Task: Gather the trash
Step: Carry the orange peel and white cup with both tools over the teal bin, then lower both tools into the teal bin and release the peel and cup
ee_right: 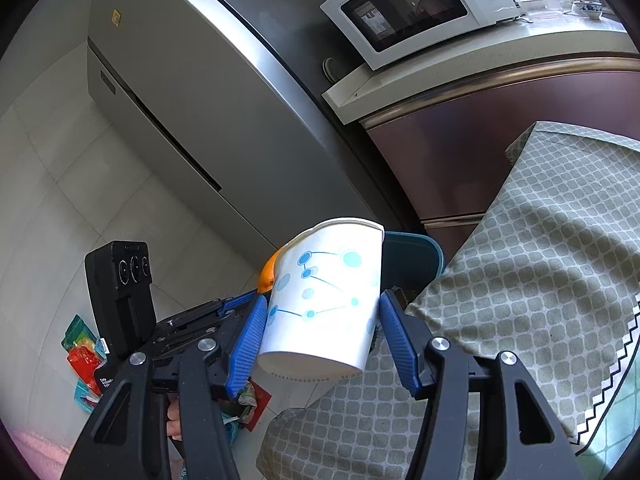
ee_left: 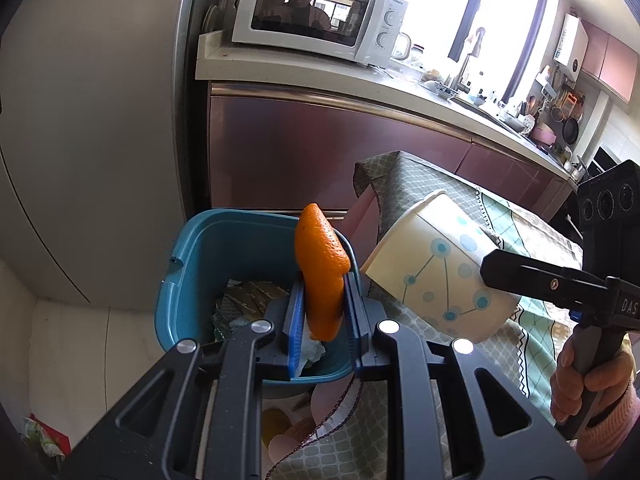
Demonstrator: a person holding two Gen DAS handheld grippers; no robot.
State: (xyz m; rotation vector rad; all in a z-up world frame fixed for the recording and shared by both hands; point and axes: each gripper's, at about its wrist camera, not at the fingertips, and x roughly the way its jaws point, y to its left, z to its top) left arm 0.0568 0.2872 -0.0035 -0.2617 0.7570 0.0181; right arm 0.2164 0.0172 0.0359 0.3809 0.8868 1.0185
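While some wrappers already lie in the blue bin (ee_left: 224,264), the left gripper (ee_left: 322,312) pinches an orange peel (ee_left: 322,276) above it, unreleased; beside it, the right gripper (ee_right: 322,336) clamps a paper cup (ee_right: 324,296), also awaiting disposal.

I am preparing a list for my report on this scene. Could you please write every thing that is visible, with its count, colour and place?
orange peel: 1, orange, clamped upright above the bin
paper cup: 1, white with blue dots, held tilted beside the bin
trash bin: 1, teal, on the floor by the table, trash inside
tablecloth: 1, grey-green pattern, over the table
microwave: 1, white, on the counter
refrigerator: 1, grey, left of the counter
wrappers: several, red and green, on the floor
left hand-held gripper: 1, black with blue pads, shut on the peel
right hand-held gripper: 1, black with blue pads, shut on the cup
hand: 1, pink sleeve, holding the right gripper's handle
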